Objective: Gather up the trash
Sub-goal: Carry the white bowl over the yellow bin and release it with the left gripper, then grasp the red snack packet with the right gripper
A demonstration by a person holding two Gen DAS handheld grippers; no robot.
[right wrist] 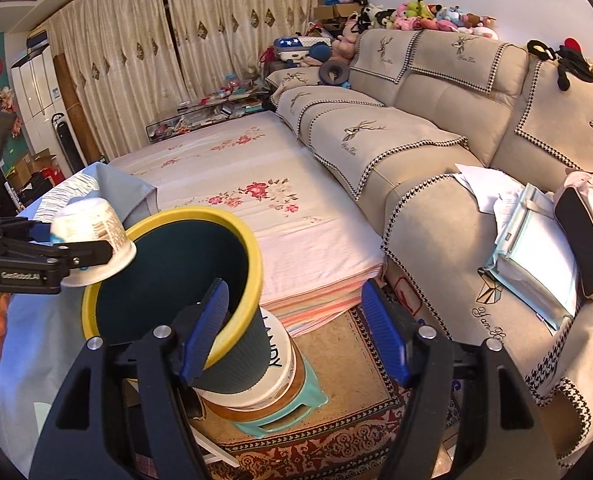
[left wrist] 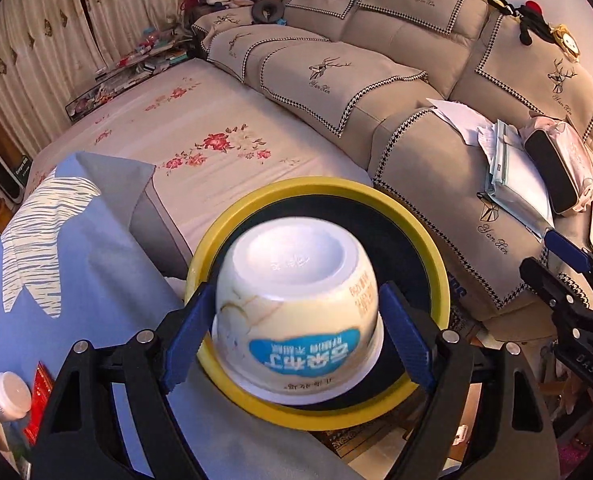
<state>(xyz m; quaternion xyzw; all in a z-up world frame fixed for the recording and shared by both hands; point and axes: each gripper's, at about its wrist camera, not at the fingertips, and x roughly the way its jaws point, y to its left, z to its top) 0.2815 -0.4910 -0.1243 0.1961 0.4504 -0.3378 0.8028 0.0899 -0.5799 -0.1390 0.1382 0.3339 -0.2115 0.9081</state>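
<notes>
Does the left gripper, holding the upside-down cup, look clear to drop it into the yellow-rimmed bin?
Probably yes. The left gripper holds the cup right over the bin's open mouth; the right gripper straddles only the near rim.

The white bucket (right wrist: 274, 364) reads "LANDY", the left tongs (right wrist: 82, 254) "GenRobot.AI", the sofa cover (right wrist: 492, 320) "Yan Ken".

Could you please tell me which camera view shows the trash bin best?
The right wrist view: it shows the trash bin whole, yellow rim, dark inside and ribbed wall, standing on a white bucket. In the left wrist view only its yellow rim shows, since the cup held in the left gripper covers most of the opening.
</notes>
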